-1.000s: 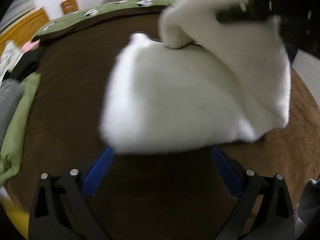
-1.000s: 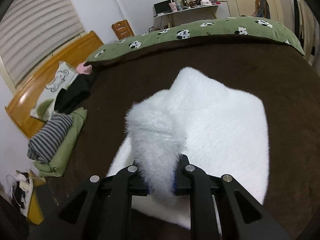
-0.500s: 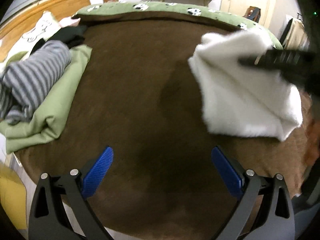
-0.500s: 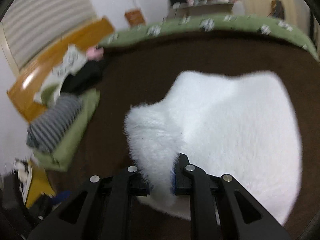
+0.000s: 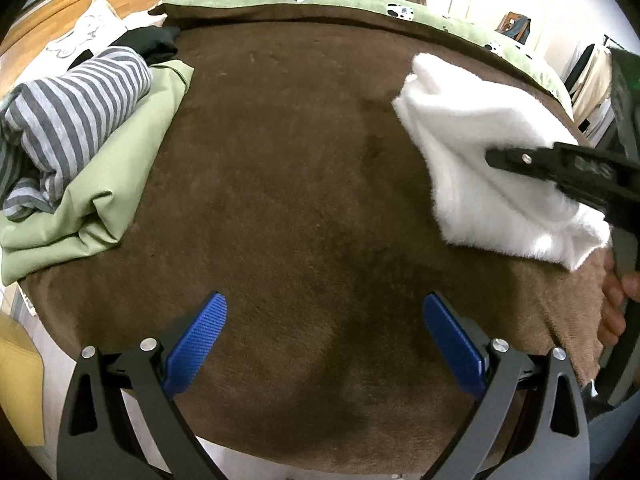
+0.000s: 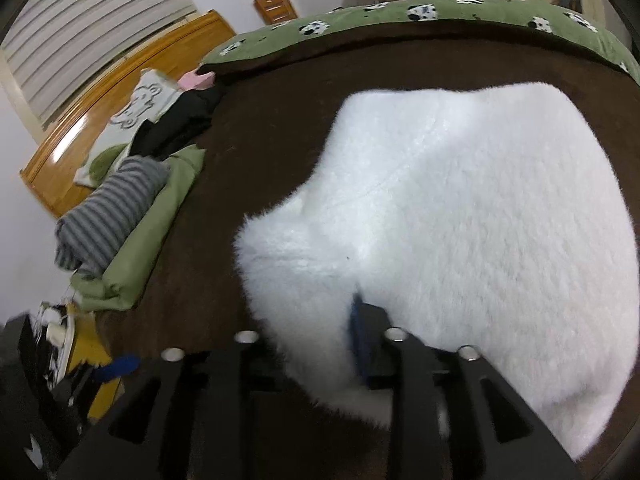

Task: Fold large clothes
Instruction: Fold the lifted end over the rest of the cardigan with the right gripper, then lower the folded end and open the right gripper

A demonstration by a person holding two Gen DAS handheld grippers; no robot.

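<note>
The white fleece [image 6: 460, 216] lies folded on the brown blanket [image 5: 288, 184], filling the centre and right of my right wrist view and sitting at the right edge of my left wrist view [image 5: 492, 160]. In the right view a thick fold of it hangs down to the lower centre of the frame, straight into my right gripper [image 6: 320, 340]. The jaws there are opening, with that fold between them; the blue pad [image 6: 360, 340] on the right side of the fold shows, the other is buried in the pile. I cannot see the pads pressing the fleece. In the left view the same gripper appears as a black arm [image 5: 560, 168] coming in from the right edge and lying over the fleece's near corner, with my hand [image 5: 616, 300] below it at the frame's right edge.

My left gripper [image 5: 324, 340] is at the bottom of its own view, jaws spread wide with nothing between them, over bare blanket. The fleece is well apart from it, up and to the right.

At the left of both views a striped garment [image 5: 76, 116] rests on a folded green cloth [image 5: 120, 168], with a black garment [image 5: 148, 42] beyond it. A green cover with animal prints [image 6: 420, 12] runs along the far edge of the bed, and a wooden headboard [image 6: 132, 92] stands at upper left.
</note>
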